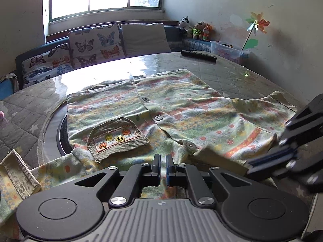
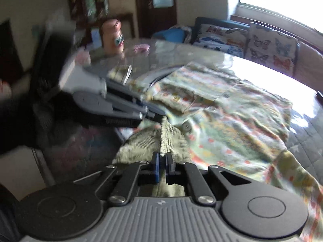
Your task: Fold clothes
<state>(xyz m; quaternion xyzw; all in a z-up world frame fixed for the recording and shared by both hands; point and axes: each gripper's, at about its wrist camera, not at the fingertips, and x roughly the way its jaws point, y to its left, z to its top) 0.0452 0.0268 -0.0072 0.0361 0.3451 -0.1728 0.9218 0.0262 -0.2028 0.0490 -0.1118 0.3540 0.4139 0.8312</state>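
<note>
A child's striped, printed button shirt [image 1: 177, 104] with a corduroy pocket [image 1: 117, 139] lies spread on the round table [image 1: 232, 74]. My left gripper [image 1: 163, 161] is shut just above the shirt's near hem; whether cloth is pinched I cannot tell. My right gripper [image 2: 163, 161] is shut on the shirt's corduroy collar edge [image 2: 167, 139] and lifts it. In the left wrist view the right gripper [image 1: 268, 161] sits at the shirt's right side. In the right wrist view the left gripper [image 2: 159, 111] is blurred, over the shirt [image 2: 232, 125].
A dark remote [image 1: 198, 55] lies at the table's far edge. A sofa with butterfly cushions [image 1: 90, 44], plush toys [image 1: 195, 30] and a plastic box [image 1: 228, 50] stand behind. A peach bottle [image 2: 112, 36] and pink items stand on the table's far left side.
</note>
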